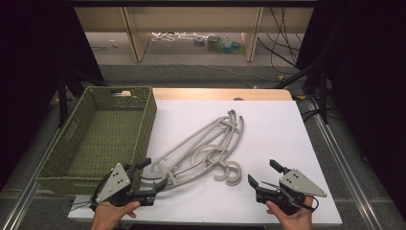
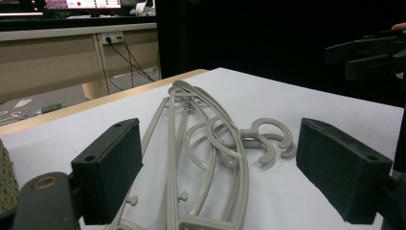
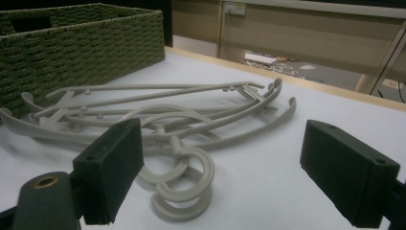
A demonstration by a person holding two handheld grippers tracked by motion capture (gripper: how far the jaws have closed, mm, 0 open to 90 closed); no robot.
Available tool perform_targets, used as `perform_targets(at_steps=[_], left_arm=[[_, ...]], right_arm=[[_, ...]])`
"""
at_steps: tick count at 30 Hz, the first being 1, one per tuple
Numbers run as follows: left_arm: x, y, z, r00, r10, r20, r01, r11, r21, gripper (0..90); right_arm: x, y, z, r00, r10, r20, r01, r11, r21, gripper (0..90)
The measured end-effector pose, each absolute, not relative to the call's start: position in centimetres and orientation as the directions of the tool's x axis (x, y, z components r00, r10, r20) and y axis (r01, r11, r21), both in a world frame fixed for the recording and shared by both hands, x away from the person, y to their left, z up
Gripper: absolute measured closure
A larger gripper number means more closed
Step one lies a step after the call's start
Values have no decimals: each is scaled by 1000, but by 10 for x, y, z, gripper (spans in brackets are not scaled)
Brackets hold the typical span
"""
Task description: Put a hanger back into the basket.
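Several grey plastic hangers (image 1: 206, 143) lie tangled in a pile in the middle of the white board (image 1: 277, 129), their hooks (image 1: 232, 172) pointing to the near side. My left gripper (image 1: 153, 175) is open at the pile's near left end. In the left gripper view the hangers (image 2: 210, 143) run out between the wide-apart jaws of that gripper (image 2: 218, 127), which do not pinch them. My right gripper (image 1: 264, 173) is open near the front edge, right of the hooks. In the right gripper view the hooks (image 3: 186, 182) and hangers (image 3: 158, 115) lie just ahead of the gripper (image 3: 222, 129).
An empty green woven basket (image 1: 148, 120) stands at the left of the board, close to the hangers; its wall (image 3: 86, 43) also shows in the right gripper view. Behind the table are wooden shelves (image 1: 139, 38) and floor cables (image 1: 282, 52). Bare white board lies at the right.
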State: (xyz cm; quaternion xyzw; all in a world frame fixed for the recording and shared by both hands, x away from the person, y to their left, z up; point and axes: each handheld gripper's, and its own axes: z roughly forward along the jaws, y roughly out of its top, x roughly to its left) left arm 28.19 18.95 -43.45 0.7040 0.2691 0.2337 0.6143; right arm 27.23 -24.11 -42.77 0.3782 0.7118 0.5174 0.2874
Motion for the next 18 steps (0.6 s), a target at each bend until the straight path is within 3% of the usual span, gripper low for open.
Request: perform_targets(at_steps=[18], left_arm=[[283,182,-432,764,645,16,101,-144,984,159]], right_arm=[[272,-242,-428,-546,838,-19,242,179,954,157]])
